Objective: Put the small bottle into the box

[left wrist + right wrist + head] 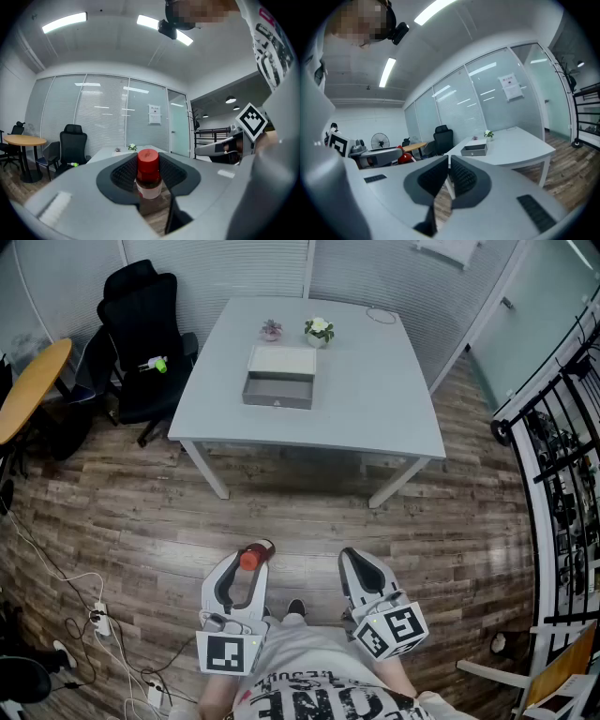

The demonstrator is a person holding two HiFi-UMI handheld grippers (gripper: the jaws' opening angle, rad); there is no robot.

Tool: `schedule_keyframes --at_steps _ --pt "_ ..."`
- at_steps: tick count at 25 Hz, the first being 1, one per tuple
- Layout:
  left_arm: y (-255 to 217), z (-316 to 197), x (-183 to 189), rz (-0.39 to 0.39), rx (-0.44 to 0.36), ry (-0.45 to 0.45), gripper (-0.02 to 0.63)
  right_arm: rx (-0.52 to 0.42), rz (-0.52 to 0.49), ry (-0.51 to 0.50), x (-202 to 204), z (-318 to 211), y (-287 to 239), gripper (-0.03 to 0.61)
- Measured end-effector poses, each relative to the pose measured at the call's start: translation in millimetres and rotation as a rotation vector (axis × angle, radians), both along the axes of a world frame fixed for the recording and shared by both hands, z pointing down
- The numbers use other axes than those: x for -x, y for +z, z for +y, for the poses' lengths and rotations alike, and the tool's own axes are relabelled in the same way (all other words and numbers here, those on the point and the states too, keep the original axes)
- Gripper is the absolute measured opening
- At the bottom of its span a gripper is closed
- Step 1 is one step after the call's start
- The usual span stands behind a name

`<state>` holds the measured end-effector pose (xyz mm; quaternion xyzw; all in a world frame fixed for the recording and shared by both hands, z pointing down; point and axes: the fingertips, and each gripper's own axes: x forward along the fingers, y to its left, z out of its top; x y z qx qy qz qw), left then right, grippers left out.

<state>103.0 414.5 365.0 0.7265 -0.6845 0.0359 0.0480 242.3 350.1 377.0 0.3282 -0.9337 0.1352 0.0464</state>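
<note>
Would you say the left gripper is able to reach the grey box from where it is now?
Probably not yet: the left gripper, shut on the small bottle, is low by the person, and the grey box lies across open wooden floor on the table. Nothing blocks the way.

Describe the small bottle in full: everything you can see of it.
The small bottle has a red cap, a clear-looking body that shows dark just under the cap, and a white label lower down. It stands upright, pinched at its sides between the ribbed black fingers of the left gripper. It is held over the wooden floor, well short of the table. Nothing else touches it.
</note>
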Motion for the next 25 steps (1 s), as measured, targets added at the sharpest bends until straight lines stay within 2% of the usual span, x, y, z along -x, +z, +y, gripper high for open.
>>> schedule_keyframes --at_steps 4,9,13,18,25 --pt "-6.3 -4.5 3.6 -0.041 -0.053 0.005 0.144 0.0 0.004 -0.003 1.4 -2.0 0.4 0.026" --pt "-0.9 -5.7 -3.0 -0.003 -0.008 0.005 0.144 -0.005 0.008 -0.008 -2.0 -3.3 0.1 0.026" --pt "-3.4 -8.8 -6.1 -0.024 -0.032 0.007 0.144 -0.01 0.011 -0.008 -6.7 -5.4 -0.7 0.026" --pt "-1.0 -9.9 -12.7 -0.003 -0.007 0.014 0.144 -0.007 -0.026 -0.009 -11.3 -6.2 -2.9 0.026" --pt "-3.2 -23.3 -2.5 -0.03 -0.056 0.023 0.144 0.014 -0.023 0.005 -5.9 -17.5 3.1 0.026"
